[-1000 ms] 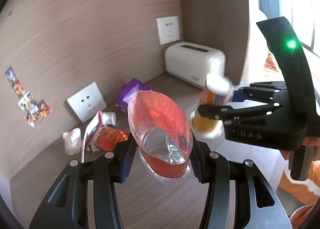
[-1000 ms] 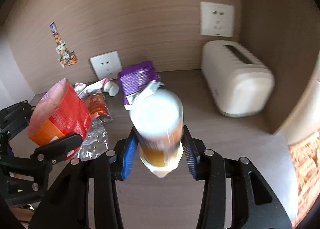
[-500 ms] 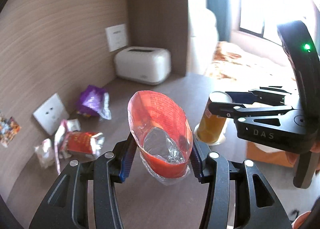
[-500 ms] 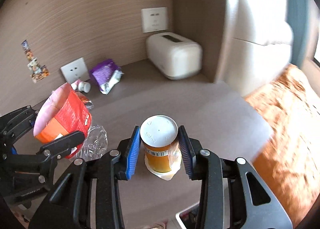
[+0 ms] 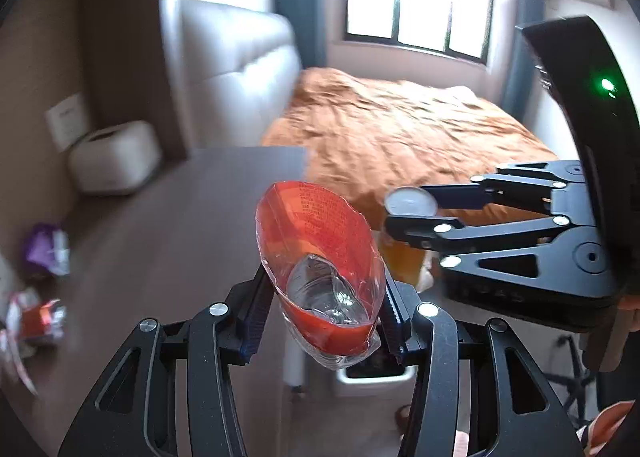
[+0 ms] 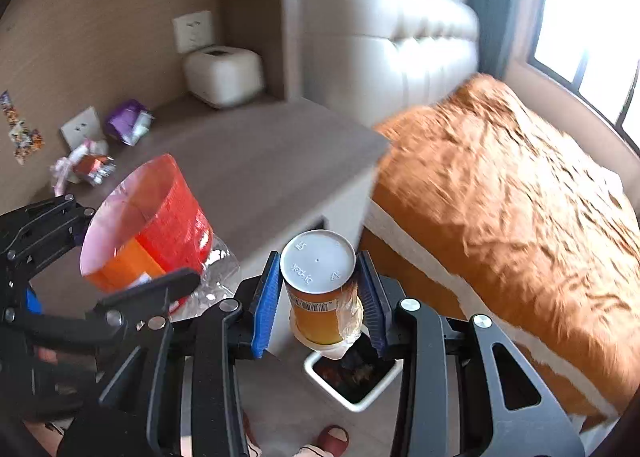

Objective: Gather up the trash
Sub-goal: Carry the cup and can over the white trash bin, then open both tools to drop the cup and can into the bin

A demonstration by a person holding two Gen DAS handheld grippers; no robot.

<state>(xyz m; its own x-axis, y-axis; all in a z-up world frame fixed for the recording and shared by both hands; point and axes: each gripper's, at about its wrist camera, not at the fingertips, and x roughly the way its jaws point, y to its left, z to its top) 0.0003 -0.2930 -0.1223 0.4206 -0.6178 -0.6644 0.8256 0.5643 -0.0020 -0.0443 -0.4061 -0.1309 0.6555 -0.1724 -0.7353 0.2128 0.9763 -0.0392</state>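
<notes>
Two hand-held claws carry rubbish toward a bin on the floor. In the left wrist view, the left claw (image 5: pixel 326 317) fills the bottom centre, its jaws clamped on a crumpled red snack bag (image 5: pixel 320 253) whose open mouth faces the camera, with clear plastic bunched inside. At the right of that frame the right claw (image 5: pixel 408 217) appears side-on. In the right wrist view, the right claw (image 6: pixel 318 309) sits bottom centre, its blue pads (image 6: pixel 266 305) pressed against an orange bottle (image 6: pixel 320 297) with a white cap, held upright. Directly below the bottle, low in the frame, lies a white-rimmed trash bin (image 6: pixel 356 397) with dark contents, standing on the floor beside the tabletop (image 6: pixel 260 161) and a bed with an orange cover (image 6: pixel 500 217). More wrappers (image 6: pixel 86 167) lie on the tabletop at upper left, near a purple packet (image 6: pixel 128 125) and a white toaster (image 6: pixel 222 73).

The step appears to be dropping both items. The bottle seems already lined up; lowering it before releasing would likely prevent a bounce. The light bag may drift, so it should probably be centred over the opening first
</notes>
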